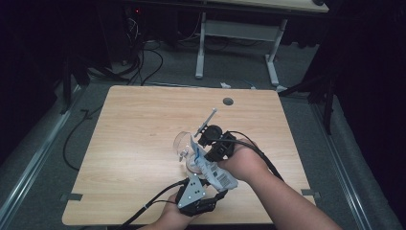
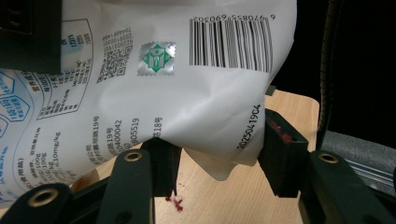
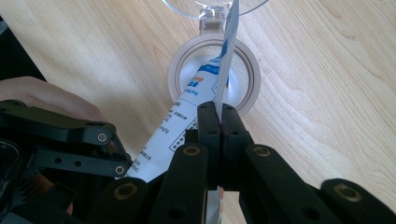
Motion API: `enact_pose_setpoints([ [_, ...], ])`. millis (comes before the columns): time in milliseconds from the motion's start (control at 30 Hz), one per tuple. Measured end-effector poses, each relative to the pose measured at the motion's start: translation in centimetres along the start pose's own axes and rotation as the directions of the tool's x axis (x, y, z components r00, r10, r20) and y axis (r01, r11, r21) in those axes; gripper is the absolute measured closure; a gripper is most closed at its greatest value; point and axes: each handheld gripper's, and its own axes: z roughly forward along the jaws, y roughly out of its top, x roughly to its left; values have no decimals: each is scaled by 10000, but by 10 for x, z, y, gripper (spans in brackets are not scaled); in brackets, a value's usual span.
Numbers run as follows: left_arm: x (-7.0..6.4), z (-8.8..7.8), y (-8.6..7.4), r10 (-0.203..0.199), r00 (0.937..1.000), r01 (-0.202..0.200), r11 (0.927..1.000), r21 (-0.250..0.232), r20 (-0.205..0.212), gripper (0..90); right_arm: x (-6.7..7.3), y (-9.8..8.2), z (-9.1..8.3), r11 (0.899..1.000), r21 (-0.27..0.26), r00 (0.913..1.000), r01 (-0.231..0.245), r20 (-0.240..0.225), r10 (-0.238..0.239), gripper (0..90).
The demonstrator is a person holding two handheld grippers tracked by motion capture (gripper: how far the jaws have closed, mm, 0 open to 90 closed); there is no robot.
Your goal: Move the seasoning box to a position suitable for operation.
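Bag [image 1: 210, 168]: one white printed pouch, and you held it with both grippers above the near middle of the table [image 1: 134, 143]. Your right gripper [image 3: 217, 114] had its two jaws clenched flat on a thin edge of the bag, the film pinched between the pads, with that edge standing up toward the jar [image 3: 212, 74]. Your left gripper [image 2: 215, 158] had its two jaws set partway apart around the bag's bottom corner; the right jaw pressed the film beside the printed date, and the left jaw sat against the underside of the bag, so it was grasping the bag there. In the high view your left gripper [image 1: 194, 194] sat at the near edge of the table and your right gripper [image 1: 218, 143] just beyond it, the bag stretched slantwise between them.

One jar stood on the table under the bag's upper end: a round, pale-rimmed mouth with one clear lid [image 3: 215, 7] hinged open behind it. The bag's upper edge hung over that mouth; whether it touched the rim, you could not tell from the frames.

You had one barcode [image 2: 231, 39], one QR code and one green foil sticker [image 2: 157, 58] facing the left gripper's camera. One small red stain [image 2: 176, 203] marked the wood below the left jaw. One dark round hole [image 1: 228, 101] sat near the table's far edge, well apart from the work.
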Motion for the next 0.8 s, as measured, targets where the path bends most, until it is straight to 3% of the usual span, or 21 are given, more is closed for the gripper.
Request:
enact_pose_setpoints([
  [800,0,-2,2,-30,10000,30,10000,-94,20,534,1,2,-1,10000,68,10000,22,16,-22,898],
])
